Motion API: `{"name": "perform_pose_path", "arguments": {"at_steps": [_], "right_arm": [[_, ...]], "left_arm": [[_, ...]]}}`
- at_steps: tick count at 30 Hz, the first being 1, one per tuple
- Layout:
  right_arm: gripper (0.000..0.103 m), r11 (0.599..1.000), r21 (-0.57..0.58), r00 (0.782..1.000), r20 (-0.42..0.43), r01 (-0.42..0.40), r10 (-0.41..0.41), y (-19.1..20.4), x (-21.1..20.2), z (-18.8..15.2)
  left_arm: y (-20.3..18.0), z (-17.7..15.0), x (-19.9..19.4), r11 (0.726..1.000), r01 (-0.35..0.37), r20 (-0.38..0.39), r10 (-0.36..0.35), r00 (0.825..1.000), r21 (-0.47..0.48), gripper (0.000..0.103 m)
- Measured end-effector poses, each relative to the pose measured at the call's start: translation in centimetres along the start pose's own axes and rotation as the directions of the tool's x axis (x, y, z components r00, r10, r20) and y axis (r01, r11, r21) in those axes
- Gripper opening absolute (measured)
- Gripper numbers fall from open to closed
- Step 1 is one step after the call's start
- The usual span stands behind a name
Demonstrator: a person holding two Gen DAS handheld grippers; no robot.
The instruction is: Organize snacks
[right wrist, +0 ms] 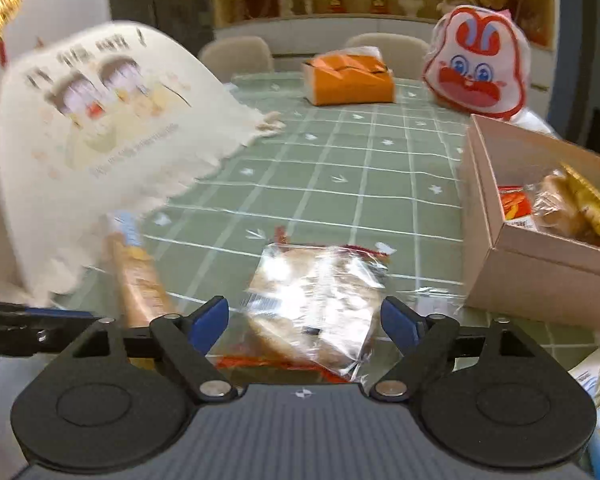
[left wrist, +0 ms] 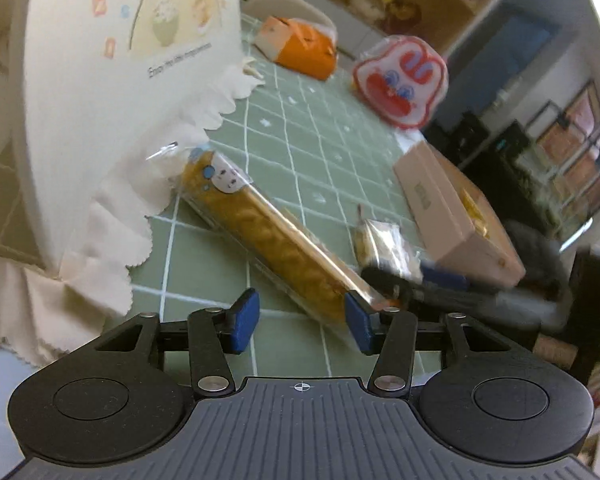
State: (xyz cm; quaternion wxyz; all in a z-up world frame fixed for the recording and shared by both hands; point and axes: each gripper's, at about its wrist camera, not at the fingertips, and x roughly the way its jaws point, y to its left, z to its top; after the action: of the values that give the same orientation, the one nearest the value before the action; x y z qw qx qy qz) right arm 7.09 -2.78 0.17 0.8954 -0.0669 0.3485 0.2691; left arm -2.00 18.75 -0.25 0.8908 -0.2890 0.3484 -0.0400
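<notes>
- The left gripper (left wrist: 302, 322) pointed down at a slant over the green checked tablecloth (left wrist: 320, 148), its blue pads (left wrist: 246, 320) spread with a clear gap between them.
- The long cracker pack (left wrist: 268, 232) lay diagonally on the cloth, its near end coming in just beside the right-hand pad; whether that pad touched the wrapper could not be told, and the other pad stood well clear, so nothing was clenched there.
- The far end of that pack rested against the scalloped edge of the white bag (left wrist: 112, 92), which rose tall on the left of the view.
- The right gripper (right wrist: 304, 320) also tilted downward, jaws standing wide and released.
- The clear-wrapped pastry packet (right wrist: 316, 300) lay flat on the tablecloth (right wrist: 340, 176) between the two blue pads (right wrist: 210, 320), with daylight on either side of it, so it was straddled, not gripped.
- In the left wrist view that same small packet (left wrist: 384, 240) sat just beyond the near end of the cracker pack, with the right gripper's dark, blurred fingers (left wrist: 400, 284) reaching in beside it.
- The cardboard box (right wrist: 540, 264) stood open on the right, already holding several wrapped snacks (right wrist: 560, 208).
- Further back sat an orange tissue box (right wrist: 348, 80) and a red-and-white rabbit-face bag (right wrist: 476, 76), both well apart from the grippers.
- In the right wrist view the white bag (right wrist: 100, 140) was smeared with motion blur, and the cracker pack (right wrist: 140, 280) showed at its foot.
</notes>
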Motion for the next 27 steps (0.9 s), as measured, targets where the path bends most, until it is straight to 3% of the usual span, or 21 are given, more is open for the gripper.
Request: {"name": "perform_pose_path", "arguments": {"at_steps": [4, 8, 12, 14, 17, 19, 20, 21, 22, 27], "right_arm": [[0.081, 1.0, 0.018, 1.0, 0.004, -0.023, 0.023, -0.8, -1.0, -1.2], [0.08, 0.999, 0.016, 0.999, 0.019, -0.042, 0.042, -1.5, -3.4, -2.6], [0.079, 0.999, 0.005, 0.995, 0.087, -0.039, 0.038, -2.4, -7.1, -4.1], [0.079, 1.0, 0.017, 0.989, 0.145, 0.006, -0.008, -3.7, -9.1, -4.7], [0.079, 0.99, 0.061, 0.968, 0.208, 0.13, -0.14, -5.8, -10.9, -5.0], [0.079, 0.976, 0.102, 0.953, 0.22, 0.191, -0.209, -7.4, -11.3, -5.3], [0.072, 0.971, 0.12, 0.948, 0.217, 0.209, -0.231, -8.2, -11.4, -5.5], [0.058, 0.964, 0.138, 0.946, 0.204, 0.228, -0.252, -9.1, -11.4, -5.7], [0.056, 0.958, 0.155, 0.946, 0.183, 0.242, -0.268, -9.9, -11.2, -6.0], [0.057, 0.959, 0.197, 0.964, 0.131, 0.201, -0.229, -11.5, -10.7, -8.4]], "left_arm": [[0.1, 1.1, 1.6, 0.997, 0.052, 0.028, -0.051, 0.998, -0.05, 0.052], [-1.0, 1.1, 3.0, 0.997, 0.067, 0.025, -0.066, 0.997, -0.027, 0.052], [-1.7, 0.6, 3.1, 0.998, 0.06, 0.021, -0.06, 0.998, -0.002, 0.052], [-2.3, 0.3, 2.4, 0.999, 0.026, 0.051, -0.027, 0.998, 0.025, 0.052], [-3.8, 0.1, 0.6, 0.996, -0.025, 0.133, 0.013, 0.991, 0.084, 0.052], [-5.5, 0.0, -0.4, 0.991, -0.032, 0.178, 0.009, 0.984, 0.129, 0.052], [-6.4, -0.1, -0.5, 0.988, -0.022, 0.177, -0.006, 0.984, 0.155, 0.052], [-7.3, -0.1, -0.4, 0.984, -0.007, 0.158, -0.022, 0.987, 0.18, 0.052], [-8.5, -0.3, 0.2, 0.977, 0.017, 0.12, -0.043, 0.992, 0.211, 0.052], [-13.3, -1.9, 5.8, 0.95, 0.088, -0.075, -0.069, 0.995, 0.3, 0.052]]}}
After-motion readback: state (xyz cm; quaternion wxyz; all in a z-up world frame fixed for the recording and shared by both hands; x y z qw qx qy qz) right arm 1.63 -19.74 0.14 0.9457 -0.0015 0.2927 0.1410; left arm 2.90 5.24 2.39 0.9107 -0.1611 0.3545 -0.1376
